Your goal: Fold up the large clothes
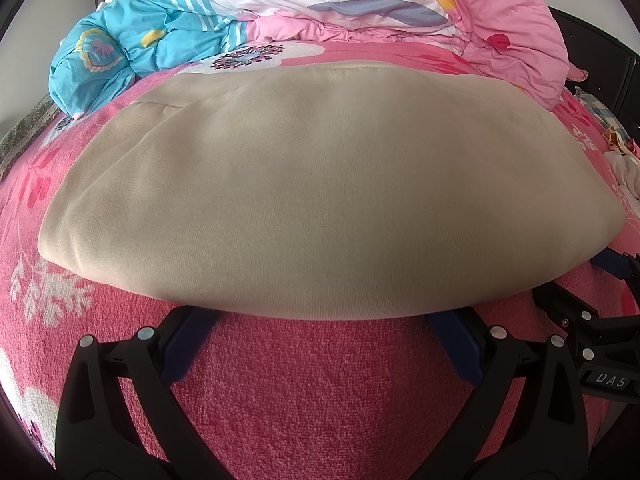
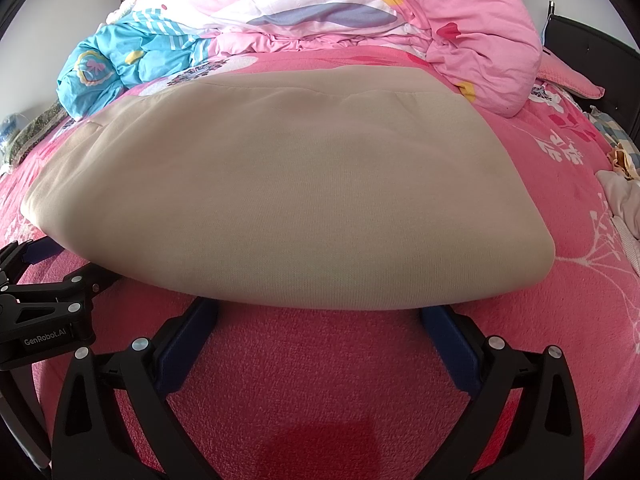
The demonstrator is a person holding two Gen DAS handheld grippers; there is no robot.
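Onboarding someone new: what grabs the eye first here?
The folded beige knit garment fills mid-frame on the pink floral fleece blanket. Both grippers sit open at its near edge, left gripper and right gripper side by side. Behind lies a crumpled pink-and-blue patterned quilt.

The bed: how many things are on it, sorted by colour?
Beige: 1, the folded garment.
Pink: 2, the blanket underneath and the quilt.
Blue: 1, the bundled bedding.
Black: 2, the left gripper and right gripper.
Total: 6.
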